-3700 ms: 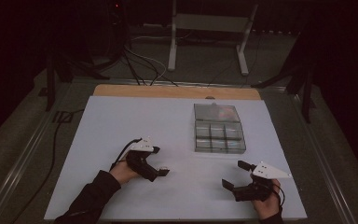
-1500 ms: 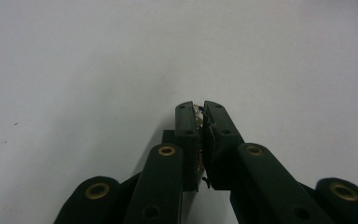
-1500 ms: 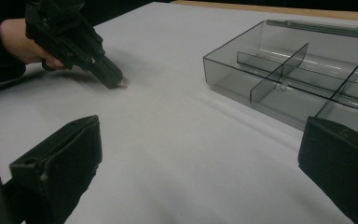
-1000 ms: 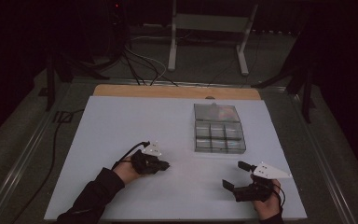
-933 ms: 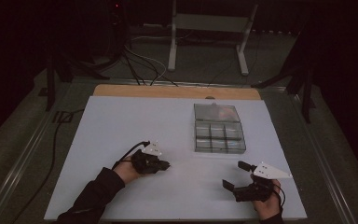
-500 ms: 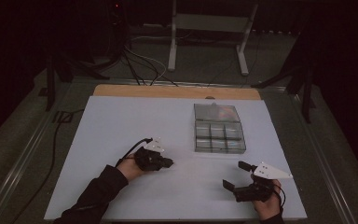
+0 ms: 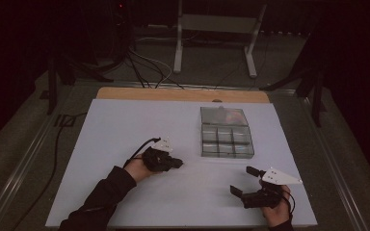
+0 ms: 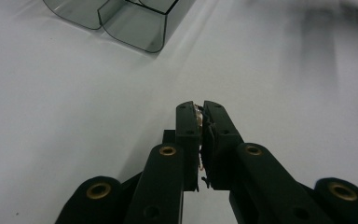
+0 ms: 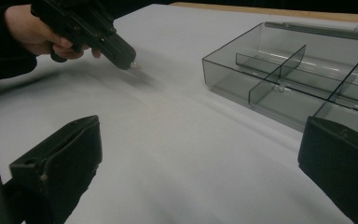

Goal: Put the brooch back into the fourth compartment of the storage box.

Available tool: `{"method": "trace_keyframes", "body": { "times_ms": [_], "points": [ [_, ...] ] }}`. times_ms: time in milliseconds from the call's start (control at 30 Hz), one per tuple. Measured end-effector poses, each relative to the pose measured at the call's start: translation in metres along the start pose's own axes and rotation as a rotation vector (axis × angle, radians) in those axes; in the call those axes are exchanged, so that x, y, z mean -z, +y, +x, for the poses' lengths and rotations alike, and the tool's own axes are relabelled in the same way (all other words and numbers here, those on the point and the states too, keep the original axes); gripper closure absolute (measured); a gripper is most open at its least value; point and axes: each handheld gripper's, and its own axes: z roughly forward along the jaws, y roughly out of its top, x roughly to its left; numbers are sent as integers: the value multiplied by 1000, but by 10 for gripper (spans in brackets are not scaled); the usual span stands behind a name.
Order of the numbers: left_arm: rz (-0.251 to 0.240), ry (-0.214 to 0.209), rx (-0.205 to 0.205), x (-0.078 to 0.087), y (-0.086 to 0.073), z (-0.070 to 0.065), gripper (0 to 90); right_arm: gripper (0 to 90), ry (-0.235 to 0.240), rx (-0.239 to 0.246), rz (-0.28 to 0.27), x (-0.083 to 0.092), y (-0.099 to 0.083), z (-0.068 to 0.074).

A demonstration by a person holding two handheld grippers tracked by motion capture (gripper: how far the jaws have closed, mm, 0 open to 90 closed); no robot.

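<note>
Compartment box [image 7: 226, 132] sits far-right on white mat [image 7: 125, 125]; L gripper [image 7: 176, 163] pinched on tiny pale bit near its left edge, R gripper [image 7: 243, 181] wide apart w/ nothing, near-right.

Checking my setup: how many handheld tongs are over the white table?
2. Left black tongs, left of the clear plastic compartment box, pinch a small pale object; right black tongs, open, near the table's front right.

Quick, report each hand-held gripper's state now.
Left hand-held gripper: shut on a small pale item, unidentifiable.
Right hand-held gripper: open, empty.
</note>
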Motion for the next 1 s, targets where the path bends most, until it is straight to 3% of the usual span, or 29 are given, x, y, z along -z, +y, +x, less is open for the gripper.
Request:
{"method": "trace_keyframes", "body": {
  "times_ms": [633,1000],
  "points": [
    [-20,-25,-15,-13,23,3,876,0,1,-1,3,0,0,0],
    [-72,-28,-7,-17,43,7,876,0,-1,-5,6,0,-1,0]
  ]
}}
